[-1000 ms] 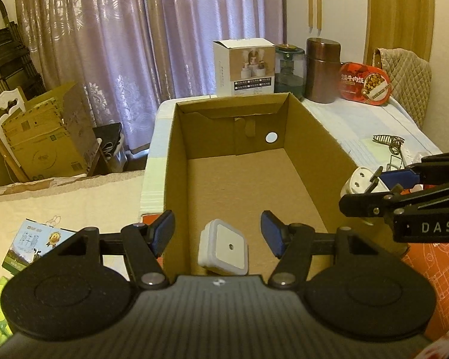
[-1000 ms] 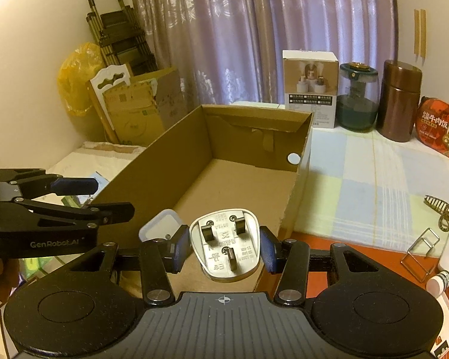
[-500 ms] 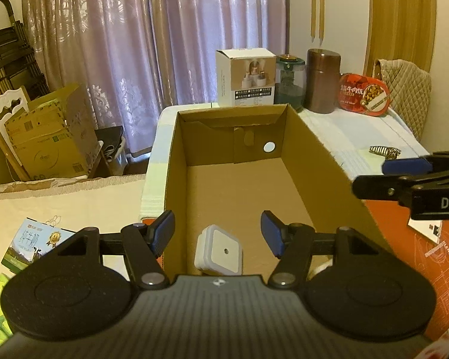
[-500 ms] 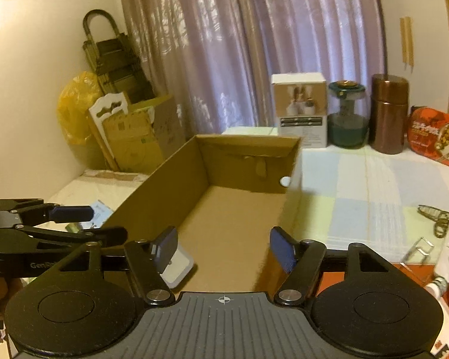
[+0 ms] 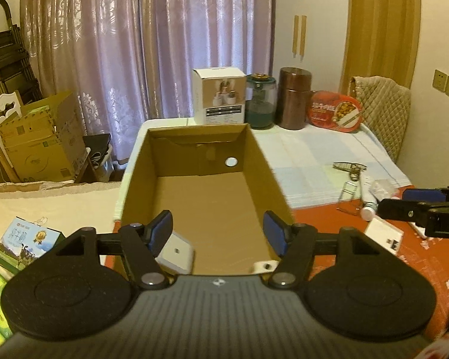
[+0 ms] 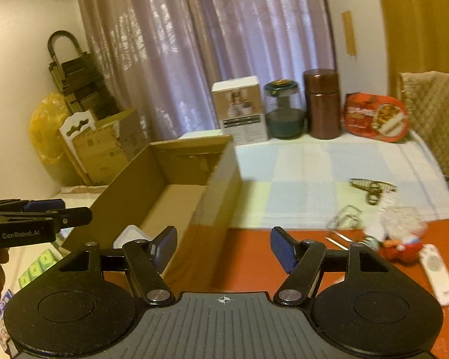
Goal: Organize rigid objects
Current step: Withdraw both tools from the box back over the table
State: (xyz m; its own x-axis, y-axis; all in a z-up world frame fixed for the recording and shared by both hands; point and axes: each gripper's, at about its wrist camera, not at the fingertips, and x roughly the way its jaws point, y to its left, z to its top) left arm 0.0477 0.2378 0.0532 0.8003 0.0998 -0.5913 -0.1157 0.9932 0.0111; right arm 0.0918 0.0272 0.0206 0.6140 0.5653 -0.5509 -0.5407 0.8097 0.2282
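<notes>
The left gripper [image 5: 218,230] hangs over the near end of the open brown cardboard box [image 5: 272,179], its jaws opening with nothing clamped; the white square plug-in device [image 5: 176,252] lies on the box floor just beside its left pad. The right gripper [image 6: 223,243], jaws apart and empty, sits over the box's right wall and the red mat [image 6: 254,269]. A white remote [image 6: 437,272] and metal clips [image 6: 371,190] lie farther right.

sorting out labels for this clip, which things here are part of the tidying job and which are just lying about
Job: cardboard box, white square adapter and white plug inside it, loose items on the red mat.

Lying about: brown canister, glass jar, red tin, curtain.
</notes>
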